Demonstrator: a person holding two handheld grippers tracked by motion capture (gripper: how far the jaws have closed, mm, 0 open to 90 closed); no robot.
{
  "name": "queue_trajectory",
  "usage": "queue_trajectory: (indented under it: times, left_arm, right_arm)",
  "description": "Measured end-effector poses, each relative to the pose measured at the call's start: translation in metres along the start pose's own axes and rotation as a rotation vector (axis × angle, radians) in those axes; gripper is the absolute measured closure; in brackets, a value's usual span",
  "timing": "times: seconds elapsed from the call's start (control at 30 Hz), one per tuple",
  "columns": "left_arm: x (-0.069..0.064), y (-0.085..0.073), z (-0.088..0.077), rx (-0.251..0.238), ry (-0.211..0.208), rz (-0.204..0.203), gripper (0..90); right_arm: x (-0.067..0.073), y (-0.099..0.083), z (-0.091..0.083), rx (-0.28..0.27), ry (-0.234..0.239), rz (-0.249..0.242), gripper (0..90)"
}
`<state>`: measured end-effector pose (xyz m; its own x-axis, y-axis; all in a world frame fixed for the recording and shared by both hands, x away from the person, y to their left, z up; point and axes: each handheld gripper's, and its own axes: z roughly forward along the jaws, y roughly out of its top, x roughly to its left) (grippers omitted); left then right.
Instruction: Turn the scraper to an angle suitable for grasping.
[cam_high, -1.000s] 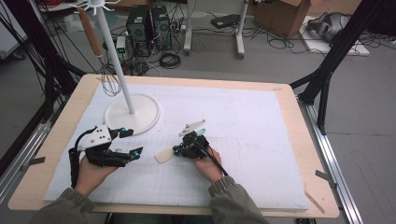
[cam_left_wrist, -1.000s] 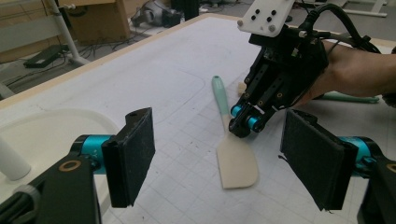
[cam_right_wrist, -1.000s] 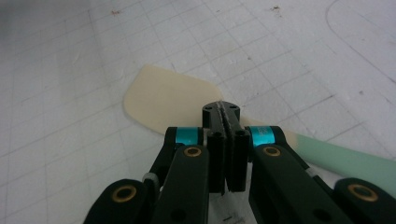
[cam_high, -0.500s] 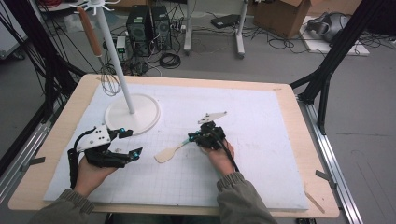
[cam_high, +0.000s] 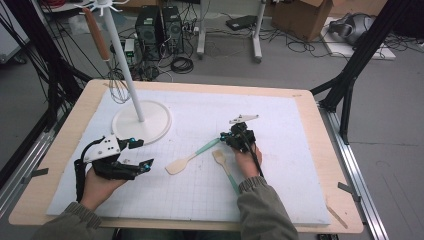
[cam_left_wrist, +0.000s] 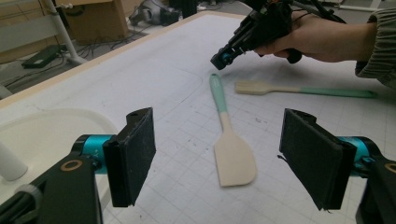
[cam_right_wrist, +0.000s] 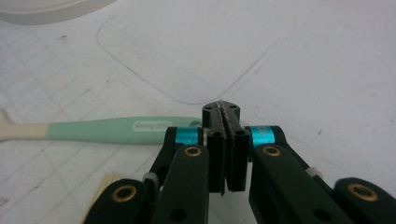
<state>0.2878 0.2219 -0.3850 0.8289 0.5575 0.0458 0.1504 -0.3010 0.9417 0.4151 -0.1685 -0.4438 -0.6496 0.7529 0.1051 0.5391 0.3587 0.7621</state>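
Mint-handled spatula (cam_high: 192, 154) lies flat on the white mat (cam_high: 280, 130), the right gripper (cam_high: 224, 138) clenched on nothing just beside its handle end.

Seen from above, the spatula's pale blade points toward the left gripper (cam_high: 142, 153), whose jaws stand released with nothing between them; in the left gripper view the blade (cam_left_wrist: 234, 156) lies on the mat in the gap ahead of the two pads (cam_left_wrist: 135, 154), apart from both. In the right gripper view the right gripper (cam_right_wrist: 223, 108) has its jaws pressed together, the green handle (cam_right_wrist: 116, 129) running off to their left; whether the tips touch it I cannot tell. A second mint-handled utensil (cam_high: 225, 169) lies on the mat by the right hand (cam_high: 247, 159). The white stand (cam_high: 142, 122) rises at the counter's far left, a whisk (cam_high: 107, 60) hanging from it.
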Motion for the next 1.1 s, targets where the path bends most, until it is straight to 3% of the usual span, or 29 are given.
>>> queue_trajectory:
  times: [0.17,0.33,0.53,0.8,1.1]
  left_arm:
    - [0.000,0.000,0.000,0.000,0.001,0.000,27.2]
    - [0.001,-0.001,-0.001,0.000,0.003,-0.003,27.3]
    - [0.002,-0.001,-0.002,0.001,0.005,-0.002,27.3]
    - [0.003,-0.001,-0.003,0.003,0.010,-0.004,27.3]
    - [0.003,-0.002,-0.001,0.013,0.003,-0.010,27.5]
  right_arm:
    - [-0.003,0.001,0.007,-0.005,-0.020,-0.002,89.3]
    - [-0.002,0.001,0.012,0.002,-0.011,-0.020,89.3]
    - [0.007,0.004,0.014,0.017,0.042,-0.053,89.3]
    - [0.030,0.007,0.020,0.044,0.113,-0.109,89.3]
    - [0.047,0.008,0.024,0.056,0.186,-0.127,89.3]
